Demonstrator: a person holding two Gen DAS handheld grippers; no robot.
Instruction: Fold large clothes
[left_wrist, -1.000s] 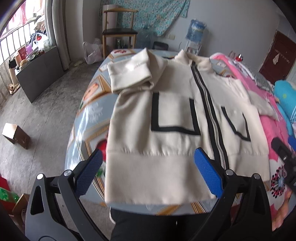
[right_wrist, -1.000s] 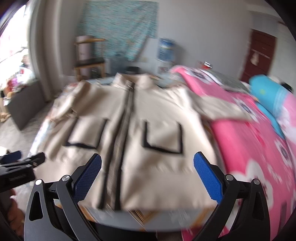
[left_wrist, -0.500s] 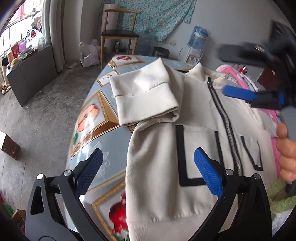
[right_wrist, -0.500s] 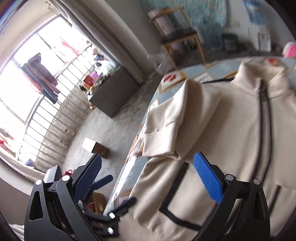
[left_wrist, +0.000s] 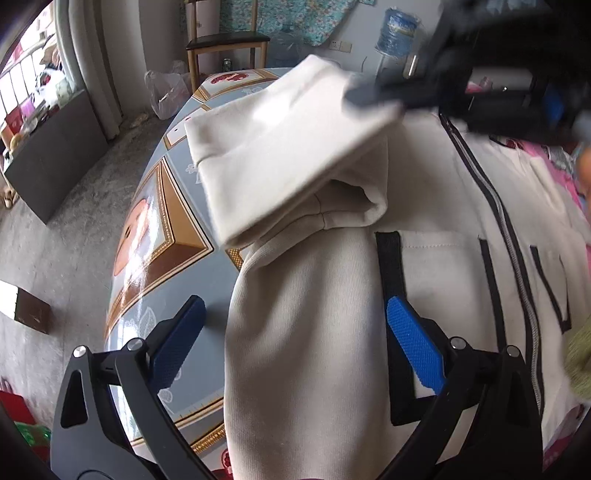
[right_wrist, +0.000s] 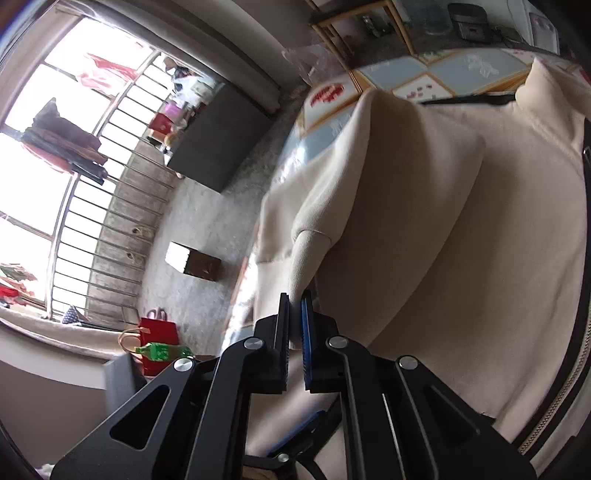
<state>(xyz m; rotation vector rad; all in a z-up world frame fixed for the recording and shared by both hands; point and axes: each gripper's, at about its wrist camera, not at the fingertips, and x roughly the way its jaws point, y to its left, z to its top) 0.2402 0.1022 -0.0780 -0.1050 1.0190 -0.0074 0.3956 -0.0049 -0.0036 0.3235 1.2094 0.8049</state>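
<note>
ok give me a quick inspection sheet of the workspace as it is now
surface: table with blue and gold picture-print cloth, partly covered.
job's things: cream zip-up jacket with black trim lying front up; its cream sleeve lifted and folded back.
clutter: nothing seen on the table besides the jacket.
grippers: left gripper open, above the jacket's side; right gripper shut on the sleeve edge.
cables: nothing seen.
surroundings: wooden chair, blue water bottle, brown cardboard box on the floor, red paper bag, barred window.
</note>
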